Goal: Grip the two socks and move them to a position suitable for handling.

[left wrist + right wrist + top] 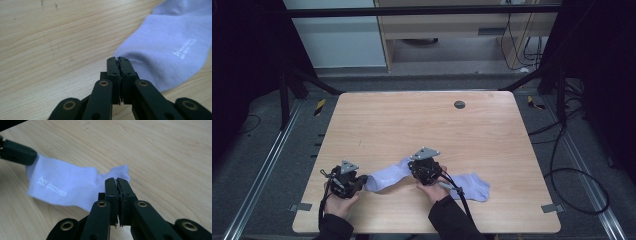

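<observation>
Two claws are at work: the left claw (117, 60) is pressed together on one corner of a pale lilac knitted sock (165, 50), and the right claw (116, 180) pinches the same sock's edge farther along. A second lilac sock (472, 186) lies flat just beside the right hand (435, 189) on the light wooden surface (422, 120). Judging by both grips, the step is spreading or lifting the first sock; next probably calls for moving both claws together, keeping the cloth taut.

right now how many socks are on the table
2. One lavender sock lies stretched between the left gripper and the right gripper, each pinching an end. The second sock lies flat to the right of the right hand.
</observation>
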`<action>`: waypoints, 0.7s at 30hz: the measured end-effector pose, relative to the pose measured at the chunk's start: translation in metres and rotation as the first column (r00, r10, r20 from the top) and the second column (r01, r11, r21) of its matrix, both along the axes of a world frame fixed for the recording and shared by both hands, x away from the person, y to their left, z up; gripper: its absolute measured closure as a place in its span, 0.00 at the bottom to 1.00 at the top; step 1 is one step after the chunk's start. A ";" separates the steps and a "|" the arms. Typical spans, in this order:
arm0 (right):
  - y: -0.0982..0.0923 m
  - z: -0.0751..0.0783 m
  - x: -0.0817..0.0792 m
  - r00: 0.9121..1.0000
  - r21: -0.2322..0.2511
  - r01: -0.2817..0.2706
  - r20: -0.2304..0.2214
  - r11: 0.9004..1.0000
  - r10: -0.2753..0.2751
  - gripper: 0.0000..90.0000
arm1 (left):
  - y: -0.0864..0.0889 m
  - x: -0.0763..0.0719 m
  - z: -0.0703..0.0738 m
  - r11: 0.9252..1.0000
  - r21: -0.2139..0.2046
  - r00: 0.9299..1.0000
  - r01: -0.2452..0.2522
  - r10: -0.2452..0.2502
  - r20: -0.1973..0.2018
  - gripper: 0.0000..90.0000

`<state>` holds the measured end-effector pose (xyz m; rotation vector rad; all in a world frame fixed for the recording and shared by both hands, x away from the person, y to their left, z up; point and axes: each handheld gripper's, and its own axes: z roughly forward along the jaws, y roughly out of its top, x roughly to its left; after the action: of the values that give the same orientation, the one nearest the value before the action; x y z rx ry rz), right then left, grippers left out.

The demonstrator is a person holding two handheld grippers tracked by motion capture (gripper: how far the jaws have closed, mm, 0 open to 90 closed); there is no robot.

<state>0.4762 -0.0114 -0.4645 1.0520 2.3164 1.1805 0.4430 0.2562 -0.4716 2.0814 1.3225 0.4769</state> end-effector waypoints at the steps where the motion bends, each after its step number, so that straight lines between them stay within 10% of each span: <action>1: 0.000 -0.001 -0.004 1.000 -0.003 0.005 -0.003 1.000 -0.005 0.98 | 0.001 0.002 -0.001 1.000 0.011 1.000 0.006 -0.006 -0.010 0.97; 13: 0.003 -0.030 -0.027 0.997 -0.055 0.020 -0.075 0.998 -0.024 0.90 | -0.001 0.010 -0.007 0.998 0.047 0.999 0.034 -0.033 -0.039 0.89; 21: -0.011 -0.018 -0.030 0.998 -0.024 0.024 -0.057 0.999 -0.025 0.75 | 0.006 0.002 0.010 1.000 -0.029 1.000 -0.002 0.002 0.005 0.70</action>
<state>0.4463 -0.0221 -0.4826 1.1165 2.3480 1.1260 0.4446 0.2622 -0.4620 2.0540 1.3211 0.4608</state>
